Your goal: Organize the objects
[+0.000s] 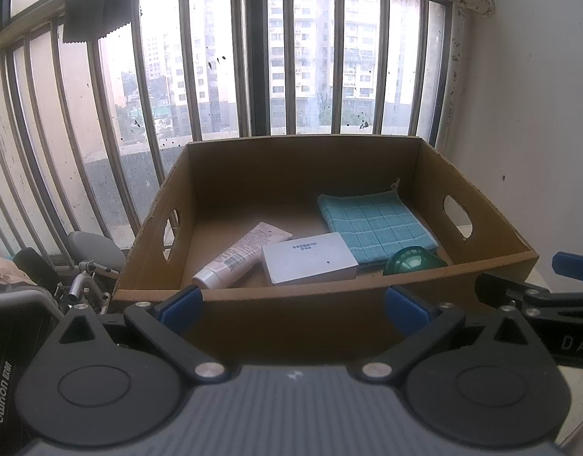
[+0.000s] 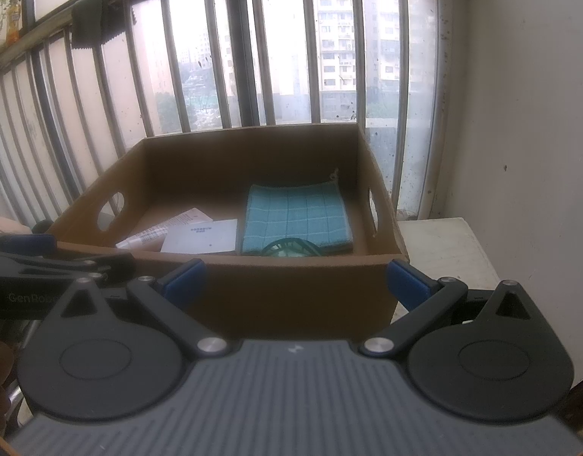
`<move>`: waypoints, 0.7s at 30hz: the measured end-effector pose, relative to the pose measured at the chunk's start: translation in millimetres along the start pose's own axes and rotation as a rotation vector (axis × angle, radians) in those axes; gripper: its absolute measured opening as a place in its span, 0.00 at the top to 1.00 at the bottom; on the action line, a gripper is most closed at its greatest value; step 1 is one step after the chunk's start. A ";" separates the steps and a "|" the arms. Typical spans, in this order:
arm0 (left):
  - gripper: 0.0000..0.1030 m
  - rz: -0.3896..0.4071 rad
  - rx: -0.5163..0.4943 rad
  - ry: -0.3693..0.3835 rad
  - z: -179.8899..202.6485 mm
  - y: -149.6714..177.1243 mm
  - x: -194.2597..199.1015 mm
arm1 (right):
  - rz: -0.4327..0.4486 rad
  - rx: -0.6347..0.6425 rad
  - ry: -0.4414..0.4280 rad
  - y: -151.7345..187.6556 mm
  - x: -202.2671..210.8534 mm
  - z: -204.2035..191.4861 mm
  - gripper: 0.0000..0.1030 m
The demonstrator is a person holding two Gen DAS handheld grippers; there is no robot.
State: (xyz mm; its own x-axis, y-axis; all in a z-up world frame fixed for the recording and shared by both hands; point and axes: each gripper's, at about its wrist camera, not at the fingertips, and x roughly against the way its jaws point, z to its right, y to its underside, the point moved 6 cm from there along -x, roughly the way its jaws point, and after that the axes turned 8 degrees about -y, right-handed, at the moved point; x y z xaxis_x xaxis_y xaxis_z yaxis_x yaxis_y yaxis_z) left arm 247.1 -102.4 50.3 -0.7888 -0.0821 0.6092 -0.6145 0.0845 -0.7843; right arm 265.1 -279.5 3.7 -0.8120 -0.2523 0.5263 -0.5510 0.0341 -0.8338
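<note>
Two hand-held grippers face one open cardboard box that stands before a barred window. The left gripper and the right gripper each hold their blue-padded jaws spread wide, and neither has hold of anything; both sit just short of the box's near wall, outside it.

All the loose things lie inside the box, beyond and below the jaws. Counted: one tube, one white carton, one teal checked cloth, one green round item half hidden behind the near wall, so its kind cannot be told.

In the left view the tube lies at lower centre-left of the frame, its long axis running diagonally, cap toward the near left, flat end toward the far right. The white carton touches its side and overlaps the near corner of the cloth. The green item sits at the near right corner of the cloth.

In the right view the cloth and green item fall almost straight ahead of the jaws; the carton and tube lie left of centre.

Judgement: the left gripper is nearer the tube and carton, the right nearer the cloth and green item; either must first clear the near wall from above.
</note>
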 end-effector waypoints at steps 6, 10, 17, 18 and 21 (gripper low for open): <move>0.00 -0.001 0.001 0.000 0.3 0.1 0.9 | 0.000 -0.004 0.000 1.3 1.3 0.9 0.01; 0.00 0.000 0.001 -0.001 0.0 -0.1 0.1 | 0.001 -0.004 0.000 1.4 1.3 0.9 0.01; 0.00 -0.002 0.002 0.000 0.1 -0.1 0.5 | 0.001 -0.007 0.000 1.3 1.0 3.1 0.01; 0.00 -0.001 0.002 0.000 0.0 -0.1 0.3 | 0.001 -0.007 0.001 1.6 1.4 3.0 0.01; 0.00 0.000 0.001 -0.001 0.0 -0.1 0.9 | 0.002 -0.007 0.000 1.6 1.4 2.9 0.01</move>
State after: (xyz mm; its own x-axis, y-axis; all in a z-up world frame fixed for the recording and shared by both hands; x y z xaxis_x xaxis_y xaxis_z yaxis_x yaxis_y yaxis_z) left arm 246.5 -102.4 50.8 -0.7887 -0.0833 0.6091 -0.6146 0.0832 -0.7844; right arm 263.6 -282.6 2.7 -0.8130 -0.2522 0.5247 -0.5508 0.0414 -0.8336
